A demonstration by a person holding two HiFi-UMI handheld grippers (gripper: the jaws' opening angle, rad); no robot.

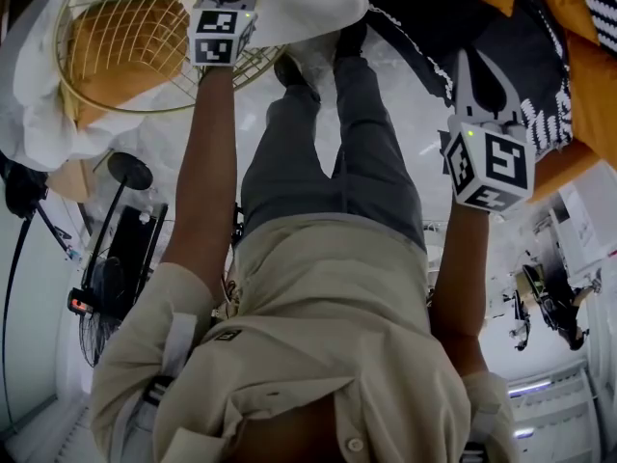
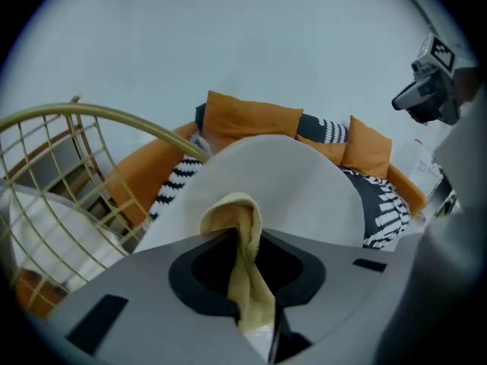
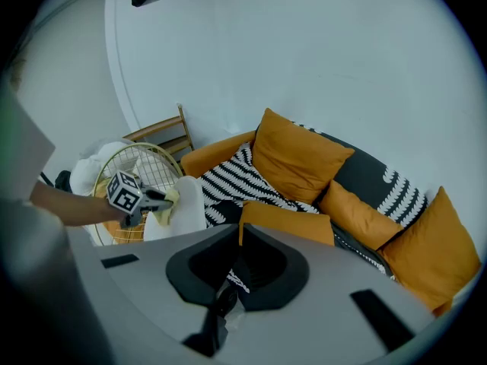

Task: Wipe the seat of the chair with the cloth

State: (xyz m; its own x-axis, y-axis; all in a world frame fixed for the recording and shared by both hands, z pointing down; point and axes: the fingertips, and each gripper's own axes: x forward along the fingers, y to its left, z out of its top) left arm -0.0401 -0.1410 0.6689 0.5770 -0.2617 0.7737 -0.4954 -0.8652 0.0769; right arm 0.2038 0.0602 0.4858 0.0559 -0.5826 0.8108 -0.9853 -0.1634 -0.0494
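Pale yellow cloth (image 2: 233,214) up at the gold wire chair (image 2: 114,113).
Left gripper (image 2: 242,238) clamps it beside the white cushion (image 2: 304,181); right gripper (image 3: 239,231) closed, empty.

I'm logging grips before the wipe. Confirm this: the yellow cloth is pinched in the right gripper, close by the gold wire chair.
Not right. The yellow cloth is pinched in the left gripper, as the left gripper view shows. The right gripper has its jaws together on nothing. The rest holds: the cloth is close by the gold wire chair.
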